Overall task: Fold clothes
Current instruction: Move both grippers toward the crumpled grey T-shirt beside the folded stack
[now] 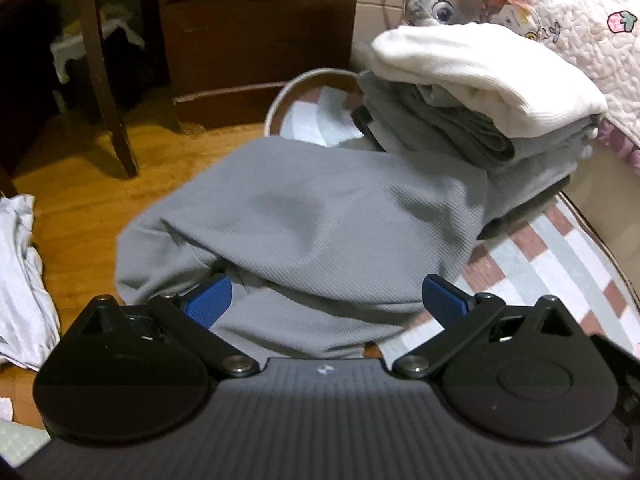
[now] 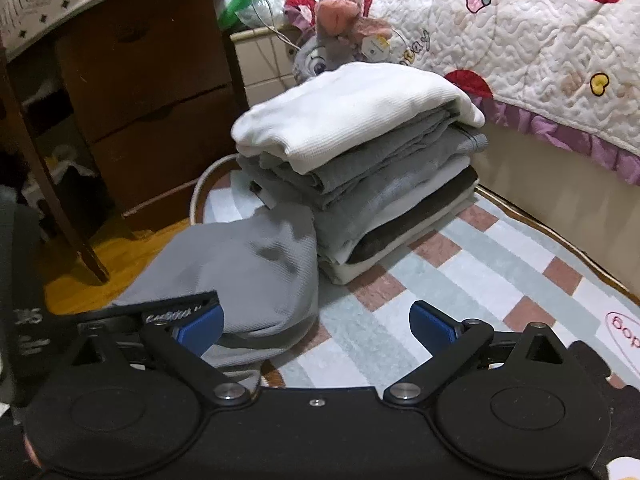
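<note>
A grey ribbed garment (image 1: 312,220) lies loosely folded on the checked rug (image 1: 560,264), its left part over the wooden floor. My left gripper (image 1: 326,300) is low over its near edge, blue pads wide open. The cloth lies between them and neither pad presses it. In the right wrist view the same grey garment (image 2: 248,268) sits to the left, and my right gripper (image 2: 316,328) stands open above the rug (image 2: 460,280) beside the garment's right edge, holding nothing. Behind is a stack of folded clothes (image 1: 480,100) (image 2: 360,152) with a white piece on top.
A grey plush toy (image 2: 340,40) leans behind the stack against a quilted bedspread (image 2: 520,40). Dark wooden drawers (image 1: 260,32) and a chair leg (image 1: 108,80) stand at the back left. Crumpled white clothes (image 1: 20,280) lie on the floor at far left.
</note>
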`<state>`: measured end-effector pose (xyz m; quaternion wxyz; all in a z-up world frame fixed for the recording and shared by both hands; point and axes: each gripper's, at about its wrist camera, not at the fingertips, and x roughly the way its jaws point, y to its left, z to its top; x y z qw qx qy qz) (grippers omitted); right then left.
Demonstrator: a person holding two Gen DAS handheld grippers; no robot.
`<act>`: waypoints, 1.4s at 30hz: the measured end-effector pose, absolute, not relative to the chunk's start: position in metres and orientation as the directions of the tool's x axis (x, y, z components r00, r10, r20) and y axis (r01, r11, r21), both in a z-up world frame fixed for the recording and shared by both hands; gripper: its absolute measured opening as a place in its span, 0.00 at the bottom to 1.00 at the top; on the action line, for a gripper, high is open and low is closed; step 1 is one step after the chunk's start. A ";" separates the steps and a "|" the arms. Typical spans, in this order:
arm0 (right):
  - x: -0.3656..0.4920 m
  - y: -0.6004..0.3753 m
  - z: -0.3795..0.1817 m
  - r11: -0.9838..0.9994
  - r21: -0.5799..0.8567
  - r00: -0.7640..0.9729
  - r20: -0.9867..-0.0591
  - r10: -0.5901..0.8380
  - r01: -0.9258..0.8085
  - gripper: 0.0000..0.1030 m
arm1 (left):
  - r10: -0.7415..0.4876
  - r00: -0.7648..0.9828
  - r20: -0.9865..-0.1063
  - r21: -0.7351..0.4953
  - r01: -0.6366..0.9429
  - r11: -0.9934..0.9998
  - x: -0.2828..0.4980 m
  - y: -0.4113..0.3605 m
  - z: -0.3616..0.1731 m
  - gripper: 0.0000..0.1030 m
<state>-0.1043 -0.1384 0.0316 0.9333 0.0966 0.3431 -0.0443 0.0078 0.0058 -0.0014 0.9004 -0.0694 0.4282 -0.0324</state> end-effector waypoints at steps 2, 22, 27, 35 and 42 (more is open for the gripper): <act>-0.102 -0.138 0.029 0.976 0.168 0.763 -0.647 0.001 0.141 0.97 | -0.152 0.608 -0.779 -0.197 -0.007 0.980 0.015 0.011 -0.003 1.00; -0.119 -0.148 0.017 0.953 0.280 0.794 -0.602 0.082 0.114 0.97 | -0.119 0.681 -0.723 -0.156 0.007 0.988 0.001 0.008 -0.007 1.00; -0.118 -0.147 0.015 0.955 0.270 0.788 -0.611 0.072 0.123 0.97 | -0.143 0.674 -0.724 -0.178 0.018 0.984 0.002 0.011 -0.005 1.00; -0.117 -0.149 0.013 0.953 0.267 0.781 -0.621 0.057 0.144 0.97 | -0.165 0.662 -0.731 -0.198 0.026 0.980 0.003 0.012 -0.005 0.99; -0.117 -0.150 0.011 0.949 0.274 0.777 -0.627 0.054 0.155 0.97 | -0.177 0.650 -0.739 -0.204 0.035 0.978 0.004 0.012 -0.005 1.00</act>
